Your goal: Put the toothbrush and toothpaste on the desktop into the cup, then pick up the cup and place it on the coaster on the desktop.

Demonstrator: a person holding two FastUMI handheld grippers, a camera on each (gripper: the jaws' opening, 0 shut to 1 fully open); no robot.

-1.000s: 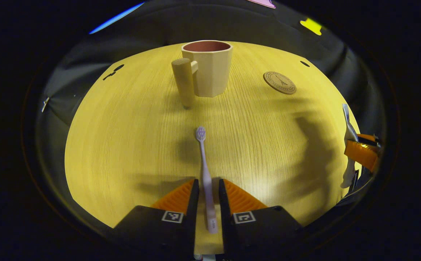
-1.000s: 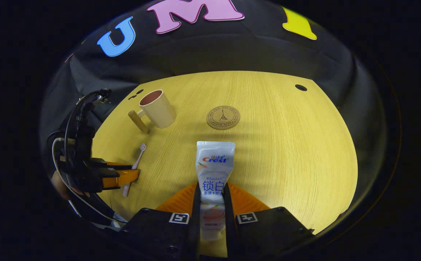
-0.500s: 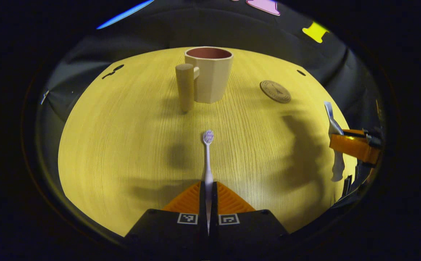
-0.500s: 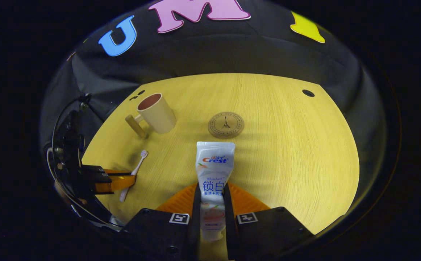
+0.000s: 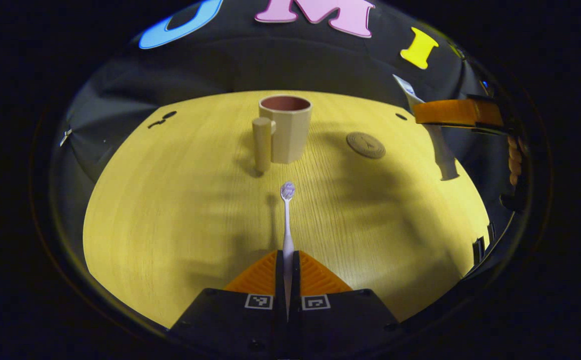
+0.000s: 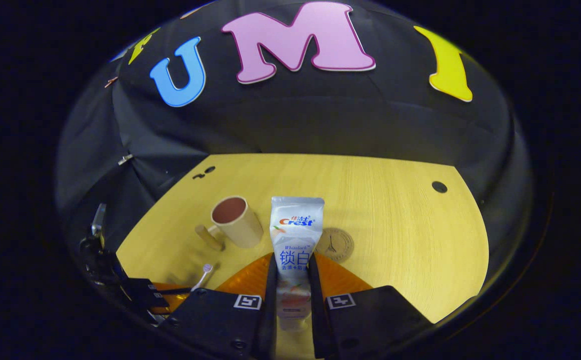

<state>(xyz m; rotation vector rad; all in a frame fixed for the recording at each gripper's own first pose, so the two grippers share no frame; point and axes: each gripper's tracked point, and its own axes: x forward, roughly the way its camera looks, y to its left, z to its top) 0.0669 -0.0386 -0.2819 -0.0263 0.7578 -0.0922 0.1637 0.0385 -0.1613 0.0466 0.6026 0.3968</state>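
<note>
Beige cup [image 5: 286, 127] stands ahead on the desktop [image 5: 170, 210], coaster [image 5: 365, 145] beside it. My left gripper [image 5: 287, 265] clamps the toothbrush [image 5: 287, 220]; my right gripper [image 6: 292, 280] pinches the toothpaste [image 6: 295, 235]. I should tip each in gently, avoiding the handle.

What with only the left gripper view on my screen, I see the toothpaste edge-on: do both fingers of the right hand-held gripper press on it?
Observer: Yes. In the right gripper view the right hand-held gripper has both fingers pressed on the lower part of the toothpaste. Its printed face is toward the camera and its crimped end points forward.
Operator: Is anything in the cup yet?
Observer: That view looks down into the cup, and what shows of its inside is bare.
</note>
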